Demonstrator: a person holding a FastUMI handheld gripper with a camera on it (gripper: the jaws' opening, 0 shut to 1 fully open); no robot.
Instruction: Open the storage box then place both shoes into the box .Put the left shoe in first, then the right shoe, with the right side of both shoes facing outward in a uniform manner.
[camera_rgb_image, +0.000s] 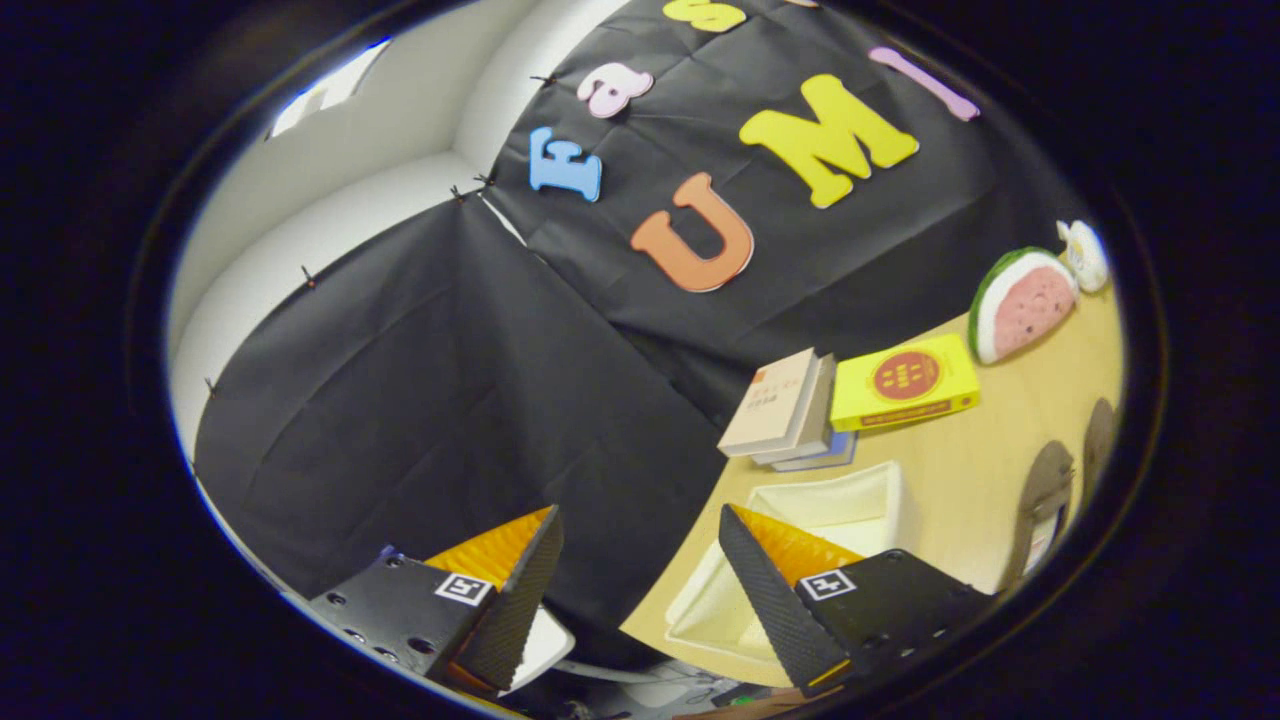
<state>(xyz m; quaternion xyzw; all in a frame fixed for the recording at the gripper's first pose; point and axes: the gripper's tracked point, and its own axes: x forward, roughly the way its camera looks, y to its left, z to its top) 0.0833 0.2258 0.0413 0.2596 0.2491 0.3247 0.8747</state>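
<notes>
Two shoes lie beside the open box on the counter, ready for loading; tongs gape wide, empty, near it.

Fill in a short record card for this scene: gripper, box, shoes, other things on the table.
gripper: gripper open, fingers wide apart, nothing between them
box: white storage box on the wooden table, open on top, looks empty, partly behind one finger
shoes: two dark shoes on the table beside the box, outside it
other things: stack of books beyond the box, yellow box next to it, watermelon-slice toy farther back
task state: no shoe in the box yet
</notes>
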